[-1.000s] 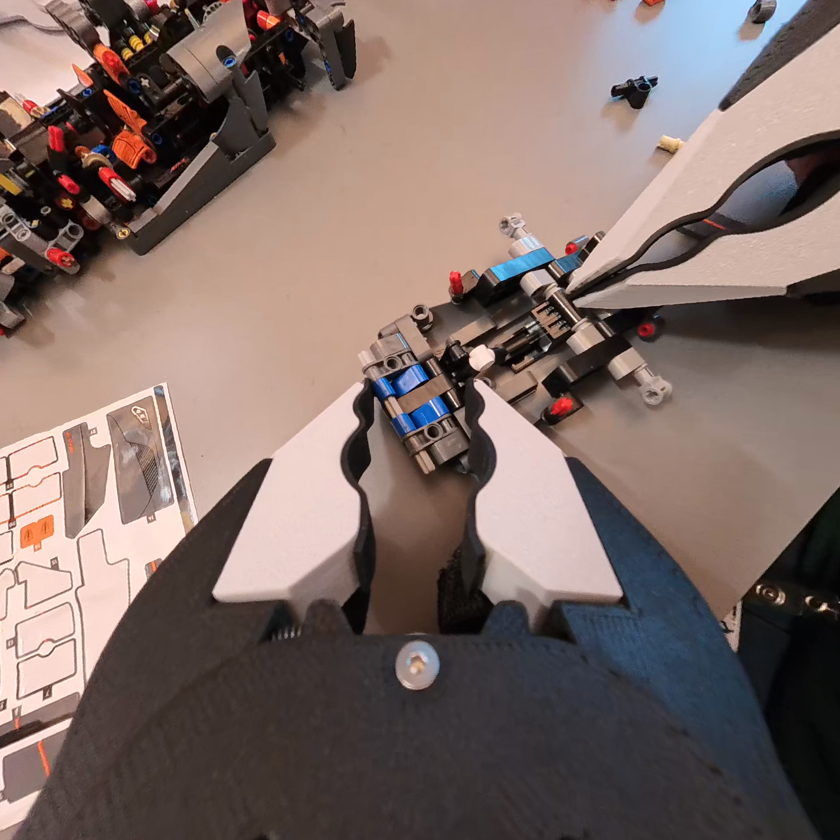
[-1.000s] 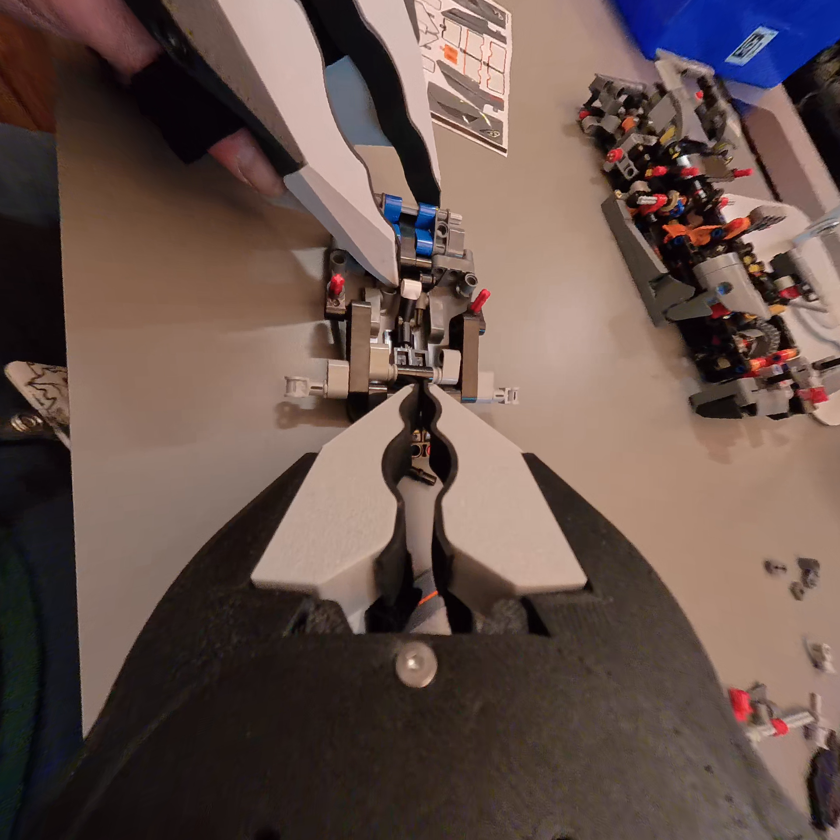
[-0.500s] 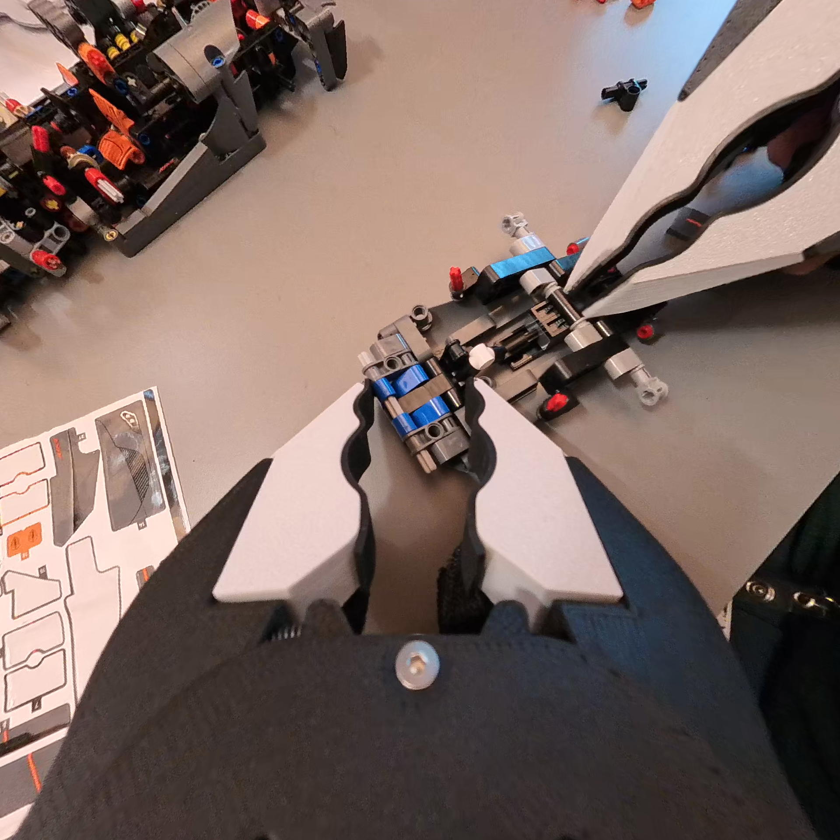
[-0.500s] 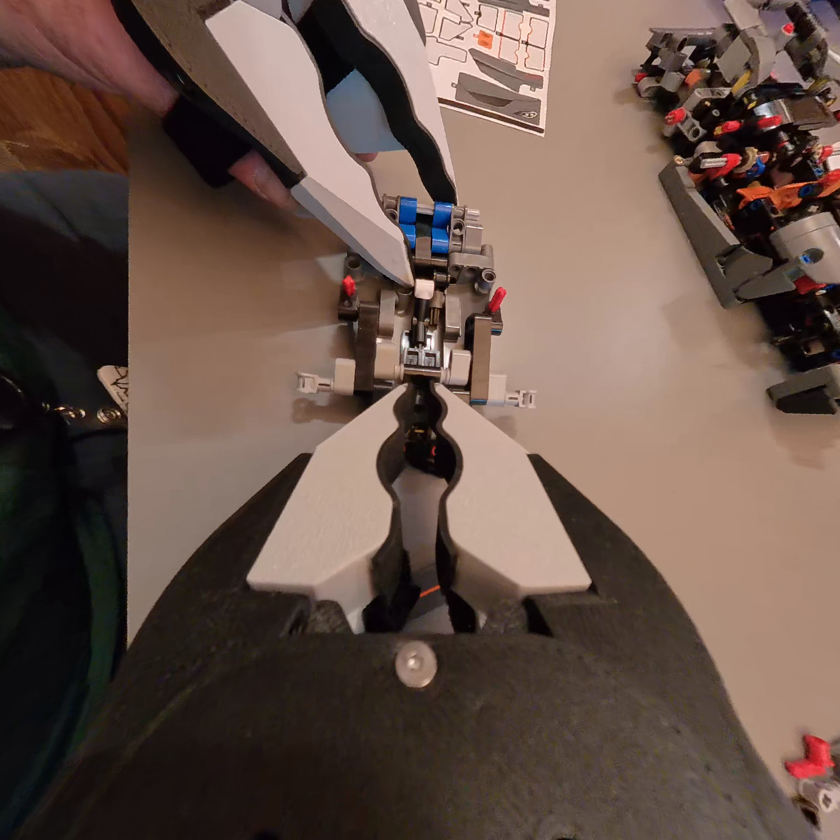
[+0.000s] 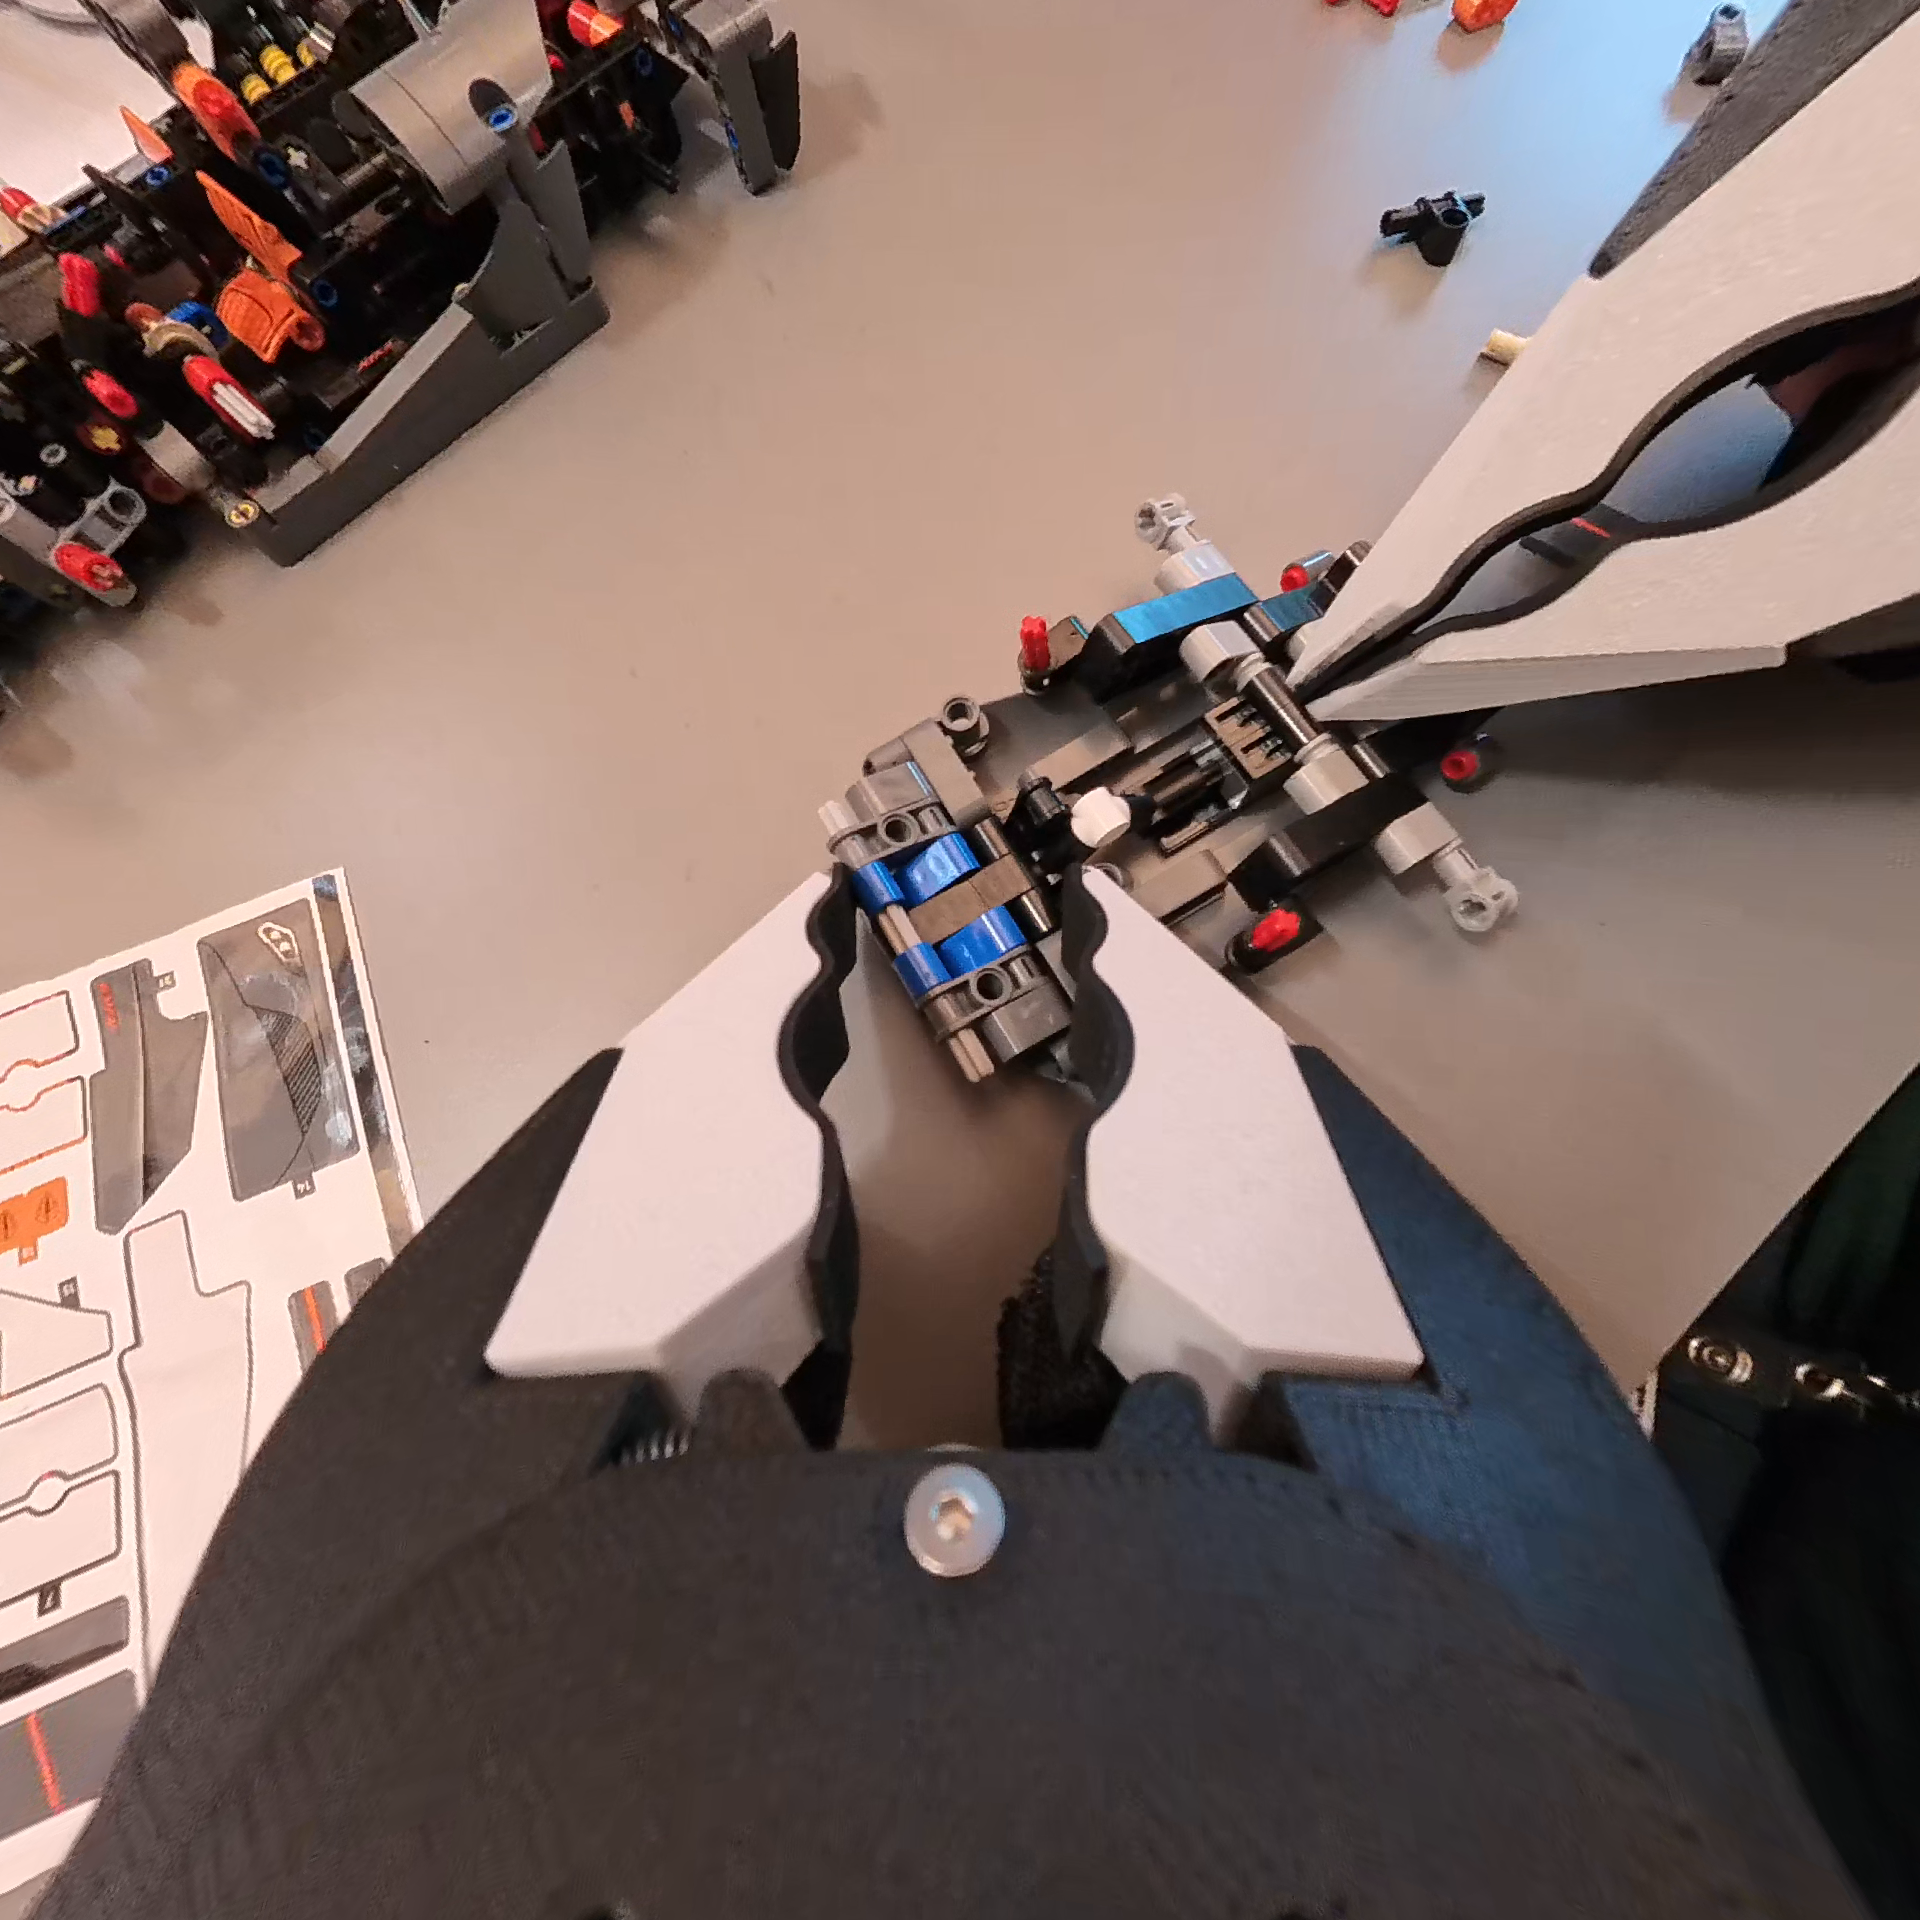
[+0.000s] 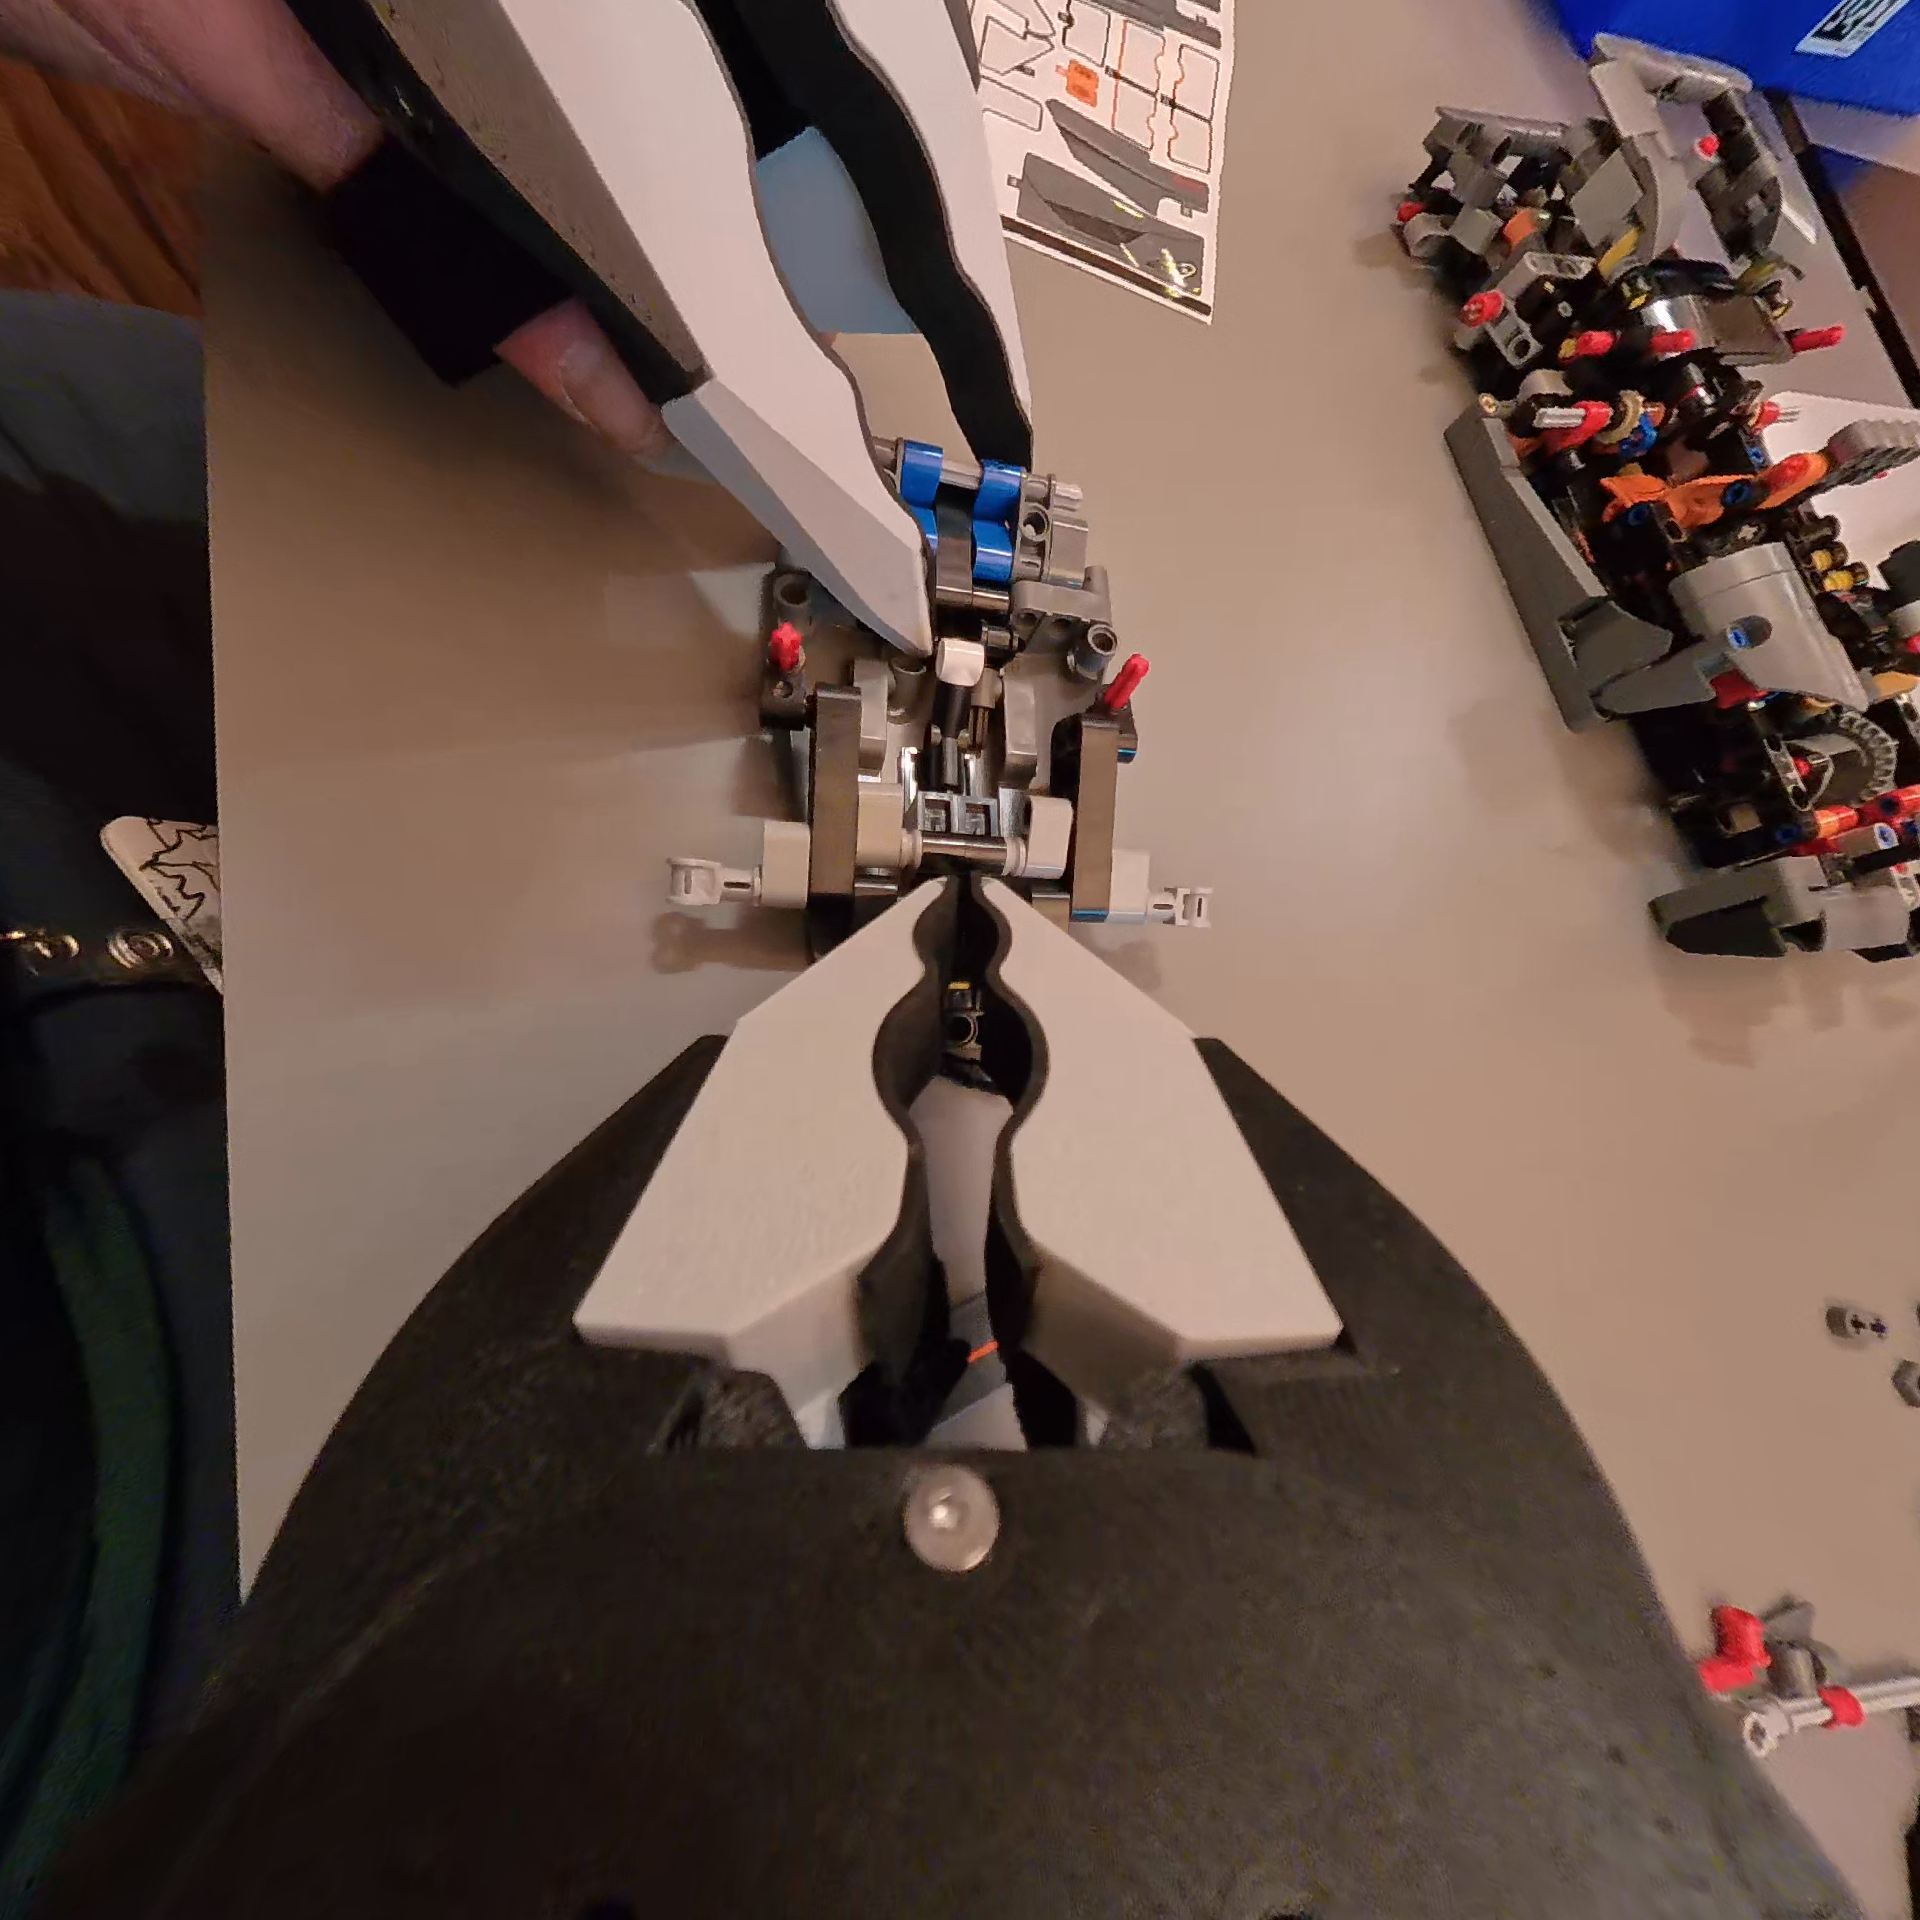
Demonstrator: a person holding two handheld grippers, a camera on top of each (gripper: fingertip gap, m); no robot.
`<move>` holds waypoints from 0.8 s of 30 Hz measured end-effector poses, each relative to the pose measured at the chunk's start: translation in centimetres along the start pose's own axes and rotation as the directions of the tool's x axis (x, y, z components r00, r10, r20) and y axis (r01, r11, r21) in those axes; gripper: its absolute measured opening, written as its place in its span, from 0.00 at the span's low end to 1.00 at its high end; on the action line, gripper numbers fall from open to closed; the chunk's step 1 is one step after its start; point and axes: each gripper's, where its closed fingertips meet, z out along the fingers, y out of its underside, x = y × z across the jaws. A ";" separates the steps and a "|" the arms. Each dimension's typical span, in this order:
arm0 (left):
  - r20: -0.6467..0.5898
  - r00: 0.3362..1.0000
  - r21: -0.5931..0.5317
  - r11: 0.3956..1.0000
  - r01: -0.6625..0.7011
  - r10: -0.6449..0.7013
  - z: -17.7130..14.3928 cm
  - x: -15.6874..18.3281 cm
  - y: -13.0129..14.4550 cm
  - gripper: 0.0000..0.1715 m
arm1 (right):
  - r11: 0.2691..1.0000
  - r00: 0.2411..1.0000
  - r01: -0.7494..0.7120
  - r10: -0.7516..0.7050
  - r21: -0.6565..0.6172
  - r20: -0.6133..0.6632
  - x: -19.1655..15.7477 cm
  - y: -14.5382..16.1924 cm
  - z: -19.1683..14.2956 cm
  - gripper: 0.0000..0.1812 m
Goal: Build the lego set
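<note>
A small lego assembly (image 5: 1174, 769) of black, grey and blue parts with red pins lies on the grey table. It also shows in the right wrist view (image 6: 966, 748). My left gripper (image 5: 956, 899) is shut on its blue and grey end (image 5: 951, 920), one finger on each side. My right gripper (image 6: 961, 885) is shut on a thin black part (image 6: 963, 1023) and its tips touch the assembly's cross axle (image 6: 966, 847). From the left wrist view the right gripper (image 5: 1304, 691) comes in from the upper right. The left gripper (image 6: 966, 551) also shows in the right wrist view.
A large part-built lego model (image 5: 312, 260) stands at the back left and also shows in the right wrist view (image 6: 1714, 623). A sticker sheet (image 5: 156, 1195) lies at the left. Loose parts (image 5: 1434, 218) (image 6: 1766, 1683) are scattered about. The table edge (image 5: 1621, 1247) is close at the right. There is about 7 cm between the tips of the two grippers.
The right gripper tilted at the axle end of the assembly and came back to nearly the same pose. The left gripper and the assembly have stayed in place.
</note>
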 end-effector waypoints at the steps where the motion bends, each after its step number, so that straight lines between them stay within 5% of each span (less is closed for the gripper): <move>1: -0.001 1.000 -0.001 1.000 0.005 -0.005 0.0 0.0 0.0 0.22 | 1.000 1.000 0.001 -0.001 -0.003 -0.004 0.0 0.0 0.0 0.00; 24: 0.014 1.000 -0.011 1.000 0.001 -0.001 0.1 0.1 -0.2 0.22 | 1.000 0.999 -0.021 0.020 0.002 0.040 0.1 -0.1 0.1 0.00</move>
